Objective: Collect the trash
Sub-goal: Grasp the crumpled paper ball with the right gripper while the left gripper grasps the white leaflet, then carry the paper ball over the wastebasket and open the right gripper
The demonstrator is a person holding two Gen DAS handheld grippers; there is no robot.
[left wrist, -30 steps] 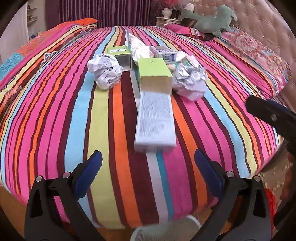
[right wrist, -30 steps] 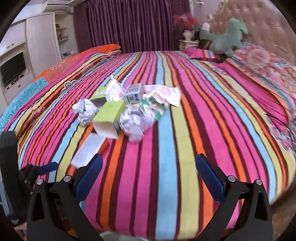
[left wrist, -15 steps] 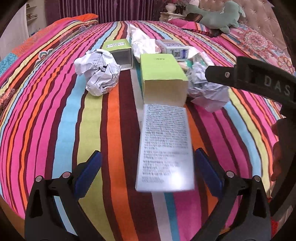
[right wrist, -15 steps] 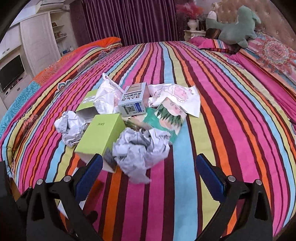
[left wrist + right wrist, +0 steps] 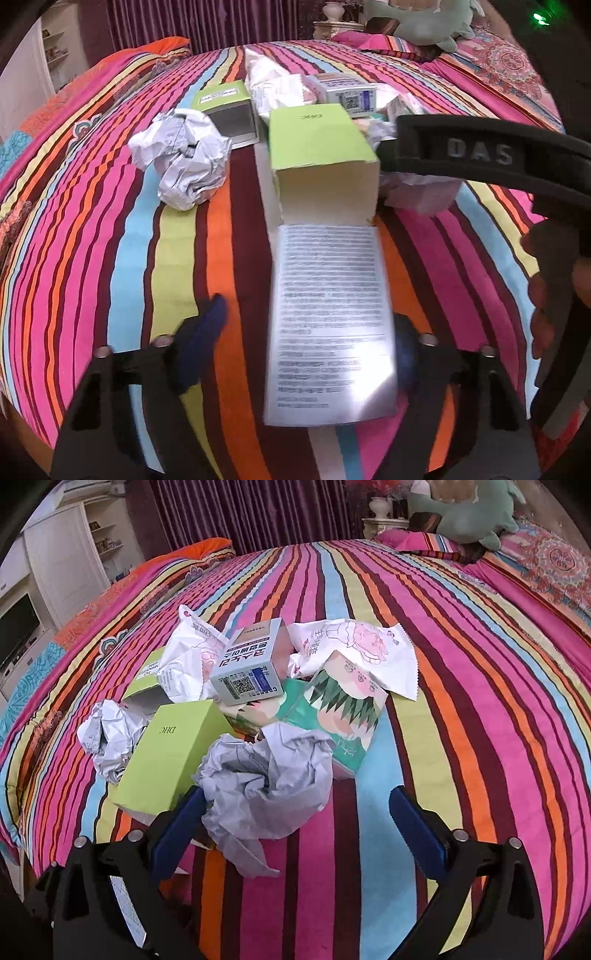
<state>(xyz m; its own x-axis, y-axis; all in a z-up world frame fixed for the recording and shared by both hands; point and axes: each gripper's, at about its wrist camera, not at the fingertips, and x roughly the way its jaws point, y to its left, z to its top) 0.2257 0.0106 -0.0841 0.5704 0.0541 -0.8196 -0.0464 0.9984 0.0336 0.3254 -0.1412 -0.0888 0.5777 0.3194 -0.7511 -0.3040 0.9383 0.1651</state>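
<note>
Trash lies in a pile on the striped bed. A long green and white box (image 5: 328, 258) points toward my left gripper (image 5: 310, 332), whose open jaws straddle its near white end. The box also shows in the right wrist view (image 5: 166, 760). A crumpled paper ball (image 5: 266, 779) lies between the open jaws of my right gripper (image 5: 295, 812). The right gripper's body (image 5: 480, 155) crosses the left wrist view at right. Another paper ball (image 5: 181, 155), a small green box (image 5: 229, 110), a grey carton (image 5: 251, 664), a green tissue pack (image 5: 340, 716) and white wrappers (image 5: 354, 646) lie behind.
The striped bedspread (image 5: 461, 701) fills both views. A green plush toy (image 5: 469, 513) and patterned pillows (image 5: 546, 565) lie at the headboard. A white cabinet with a TV (image 5: 22, 627) stands at far left. The bed's front edge runs just under both grippers.
Both grippers have moved forward onto the bed. The left jaws now flank the long box's end. The right jaws now flank the crumpled paper ball.
</note>
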